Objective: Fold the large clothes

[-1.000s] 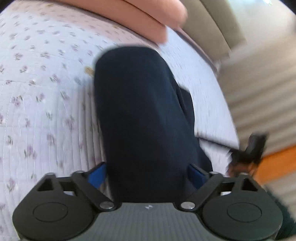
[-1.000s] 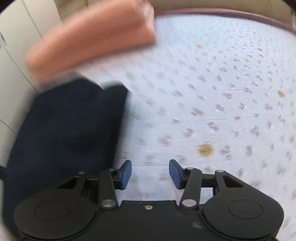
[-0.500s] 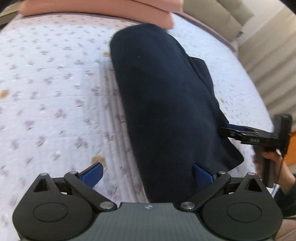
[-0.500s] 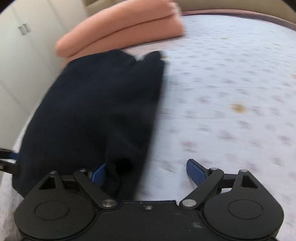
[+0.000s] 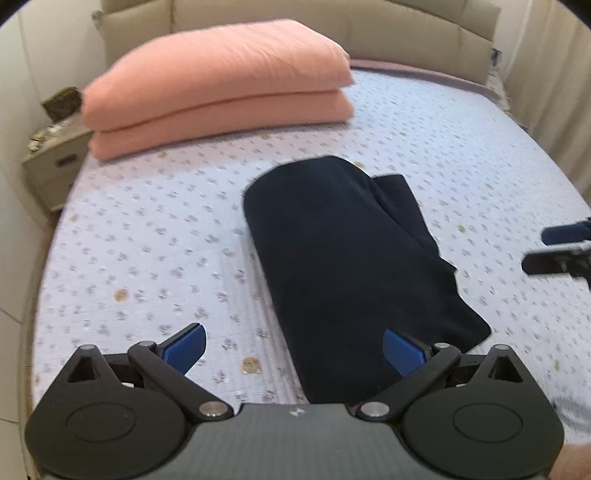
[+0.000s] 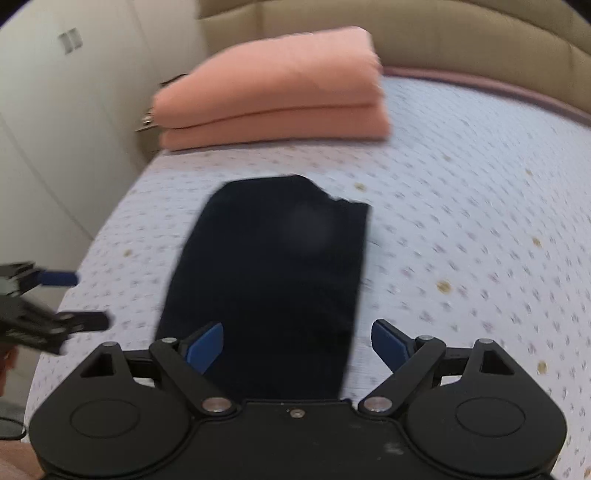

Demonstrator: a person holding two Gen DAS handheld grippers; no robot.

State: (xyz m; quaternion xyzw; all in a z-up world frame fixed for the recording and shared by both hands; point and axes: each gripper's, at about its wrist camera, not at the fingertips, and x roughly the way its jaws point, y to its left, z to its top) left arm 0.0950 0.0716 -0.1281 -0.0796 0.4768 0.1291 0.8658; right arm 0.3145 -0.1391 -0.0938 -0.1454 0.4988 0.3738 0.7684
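Lavender quilted bedding with small floral sprigs (image 5: 155,236) covers the one bed we are working over, and we take the single folded dark navy garment (image 5: 354,258) lying on it as our landmark. We count one such garment, a long flat bundle with a second layer peeking out along its right edge in the left wrist view. Beyond its far end sits one stack of two folded salmon-pink blankets (image 5: 221,85), well apart from it, with the beige padded headboard (image 5: 406,29) behind. Off the bed's far left corner, past the pink stack, we see one small bedside cabinet (image 5: 55,162).

We hold two grippers. Our left gripper (image 5: 293,349) hangs above the garment's near end with its two blue pads spread wide, clamped on nothing; the cloth lies below and between them. Our right gripper (image 6: 297,345) is likewise spread wide over the near end, empty, with the garment lying beneath its left pad. Each gripper shows at the edge of the other's view, beside the garment.
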